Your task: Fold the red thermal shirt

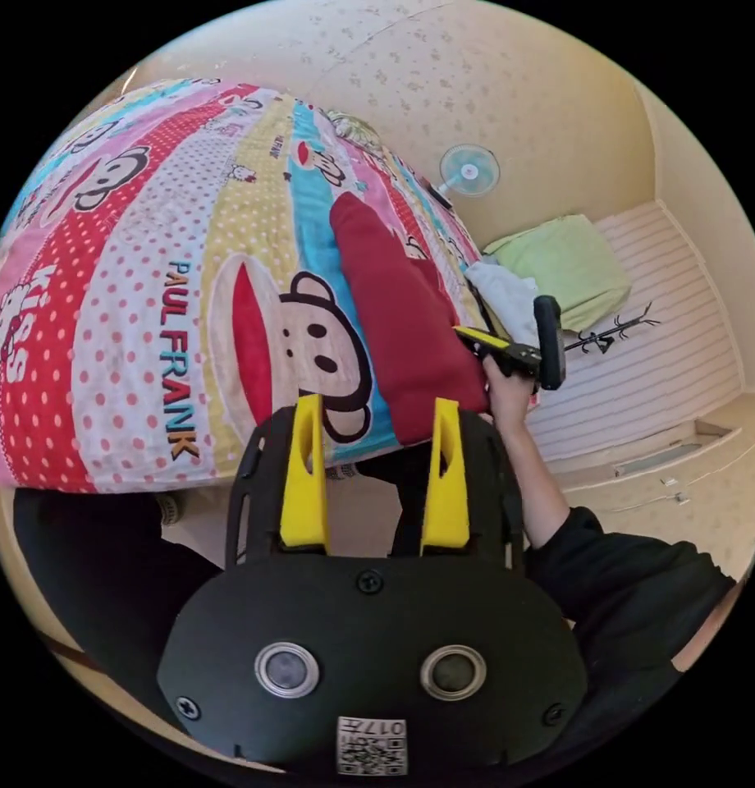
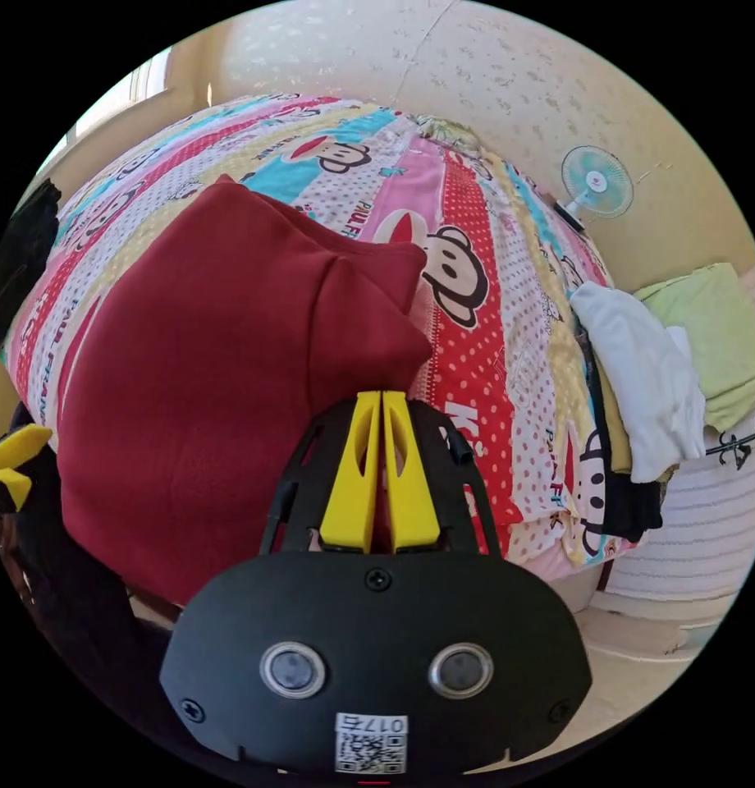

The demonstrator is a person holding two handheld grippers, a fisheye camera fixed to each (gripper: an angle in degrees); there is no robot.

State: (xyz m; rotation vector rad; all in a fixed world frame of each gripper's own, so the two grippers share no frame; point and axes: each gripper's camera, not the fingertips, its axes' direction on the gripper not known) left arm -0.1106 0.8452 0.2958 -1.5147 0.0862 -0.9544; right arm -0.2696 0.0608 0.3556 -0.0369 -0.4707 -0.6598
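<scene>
The red thermal shirt (image 2: 197,369) lies folded on a colourful cartoon quilt (image 2: 476,361) over a bed, its near part hanging over the bed's edge. My right gripper (image 2: 382,398) has its yellow jaws closed together on the shirt's near edge. In the left gripper view a hand holds that right gripper (image 1: 466,333) against the edge of the red shirt (image 1: 394,328). My left gripper (image 1: 379,404) hovers open just off the bed's edge, beside the shirt, with nothing between its jaws. It also appears open at the picture's left edge as the left gripper (image 2: 25,461).
A white cloth (image 2: 640,369) lies on dark clothes (image 2: 628,501) at the bed's right side, with a green blanket (image 2: 710,336) beyond. A fan (image 2: 595,180) stands by the wall. A black garment (image 2: 20,246) sits at the bed's far left. The person's dark sleeve (image 1: 632,583) reaches in.
</scene>
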